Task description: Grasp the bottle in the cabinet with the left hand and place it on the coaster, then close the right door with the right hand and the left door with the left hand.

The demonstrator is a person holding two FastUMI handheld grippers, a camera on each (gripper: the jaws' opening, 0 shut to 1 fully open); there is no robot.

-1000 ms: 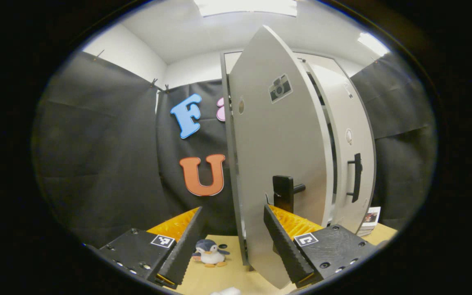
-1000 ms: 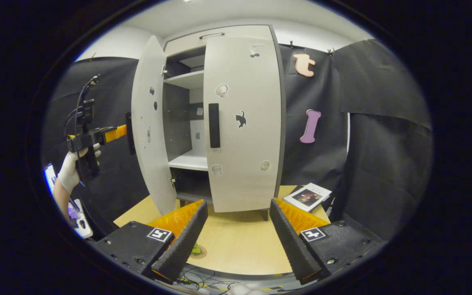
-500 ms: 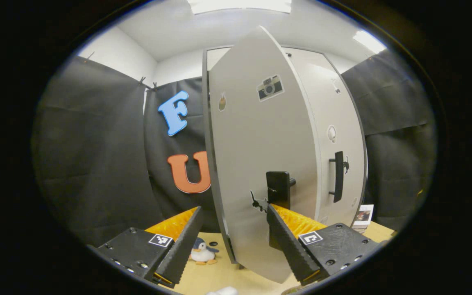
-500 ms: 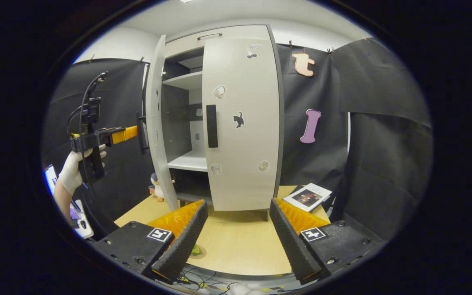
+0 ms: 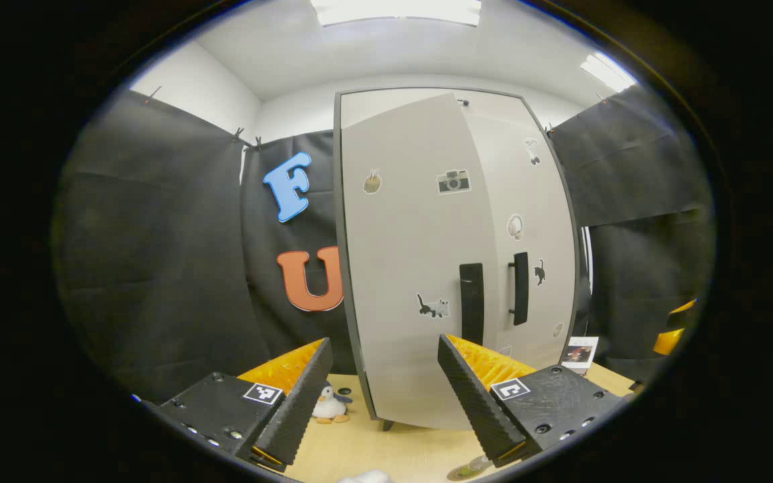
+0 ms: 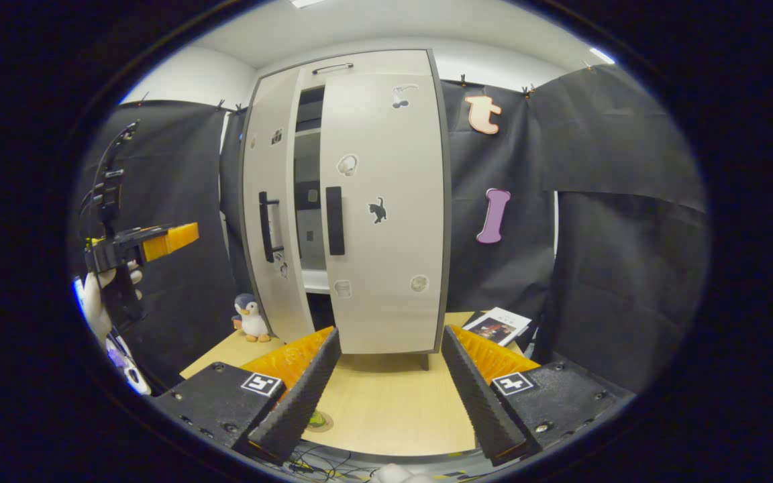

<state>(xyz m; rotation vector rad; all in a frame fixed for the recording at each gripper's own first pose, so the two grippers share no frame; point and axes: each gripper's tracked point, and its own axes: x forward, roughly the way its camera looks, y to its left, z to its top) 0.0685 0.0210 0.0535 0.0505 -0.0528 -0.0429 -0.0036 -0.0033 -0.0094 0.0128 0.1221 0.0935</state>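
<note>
In the left gripper view, the left gripper point(image 5: 381, 396) sits at the bottom centre with its jaws spread wide and nothing between them, pointed level at the cabinet point(image 5: 453, 268) that fills the middle of the frame. The left door point(image 5: 406, 282) is almost shut, its black handle point(image 5: 472, 312) just above the gripper's right finger. The right door point(image 5: 527, 241) lies flush beside it.

In the right gripper view, the same left gripper point(image 6: 158, 241) appears at the left edge, held level in a gloved hand point(image 6: 94, 302) with cables rising from its top; it is apart from the left door point(image 6: 269, 208), which stands slightly ajar with a dark gap showing next to the closed right door point(image 6: 383, 215).

The right gripper point(image 6: 390, 396) rests low at the bottom centre, jaws wide apart and empty, above the worktop point(image 6: 386, 402).

A coaster point(image 6: 320, 421) with something green on it shows at the lower left of the worktop, beside the left finger; whether that is the bottle I cannot tell.

A toy penguin point(image 6: 250, 317) stands left of the cabinet, and a booklet point(image 6: 498, 324) lies to its right.
</note>
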